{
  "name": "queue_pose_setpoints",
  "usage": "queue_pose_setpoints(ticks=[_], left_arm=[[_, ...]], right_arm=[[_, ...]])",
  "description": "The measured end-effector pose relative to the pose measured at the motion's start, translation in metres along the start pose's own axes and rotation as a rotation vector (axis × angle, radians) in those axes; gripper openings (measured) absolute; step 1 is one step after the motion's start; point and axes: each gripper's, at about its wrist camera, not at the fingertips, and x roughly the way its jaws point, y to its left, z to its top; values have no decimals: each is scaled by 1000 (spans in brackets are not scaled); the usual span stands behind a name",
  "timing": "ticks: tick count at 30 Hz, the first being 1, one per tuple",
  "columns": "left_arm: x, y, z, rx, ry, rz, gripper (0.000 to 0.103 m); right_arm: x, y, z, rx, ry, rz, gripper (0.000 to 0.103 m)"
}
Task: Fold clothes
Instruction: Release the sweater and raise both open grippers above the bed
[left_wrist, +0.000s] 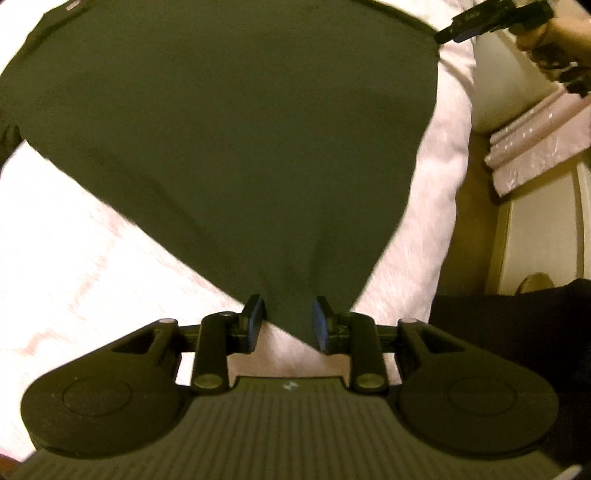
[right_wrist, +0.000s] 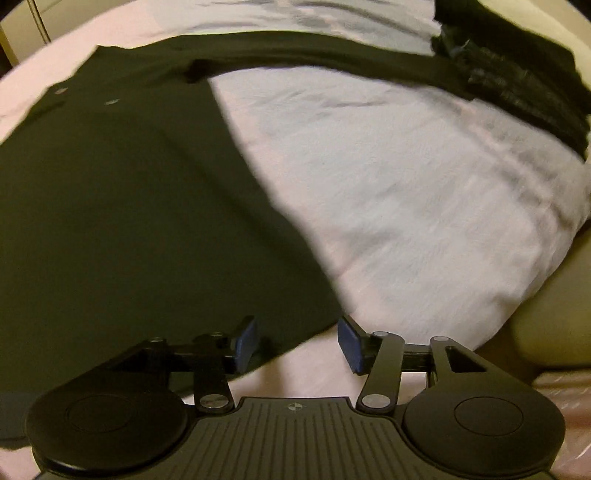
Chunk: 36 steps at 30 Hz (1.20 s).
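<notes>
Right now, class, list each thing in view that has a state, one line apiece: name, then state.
Dark green shirt: spread flat on the bed, one corner drawn to a point.
Left tongs: part open, shirt corner between the pads; grip unclear.
Right tongs: open, holding nothing, over the shirt's edge.
Pale bedsheet: wrinkled, under the shirt.
</notes>
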Motion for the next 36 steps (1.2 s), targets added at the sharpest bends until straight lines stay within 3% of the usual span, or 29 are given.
queue_pose_setpoints(ticks=[5, 7, 9, 11, 14, 19, 24, 29, 36], left_arm=[[-18, -2, -26, -40, -39, 16, 25], [-32, 0, -40, -80, -64, 32, 26], [-51, 4, -56, -144, -98, 53, 36], [-75, 8, -78, -205, -149, 87, 51], [-109, 7, -112, -306, -193, 128, 65], [-179, 6, -166, -458, -257, 180, 79], [-225, -9, -195, -474, -302, 262, 88], [-260, -23, -216, -502, -329, 328, 91], [-273, -48, -228, -531, -354, 403, 92]], right_arm=[[-29, 34, -48, 18, 19, 30, 52], [-48, 46, -66, 55, 12, 29, 60], [-71, 59, -83, 79, -14, 13, 71], [-96, 77, -98, 78, -50, -1, 71], [-141, 110, -120, 47, -95, -23, 72], [-215, 157, -156, -13, -142, -11, 74], [-271, 195, -180, -59, -163, 14, 75], [-296, 220, -189, -148, -174, 42, 75], [-309, 216, -193, -204, -187, 98, 75]])
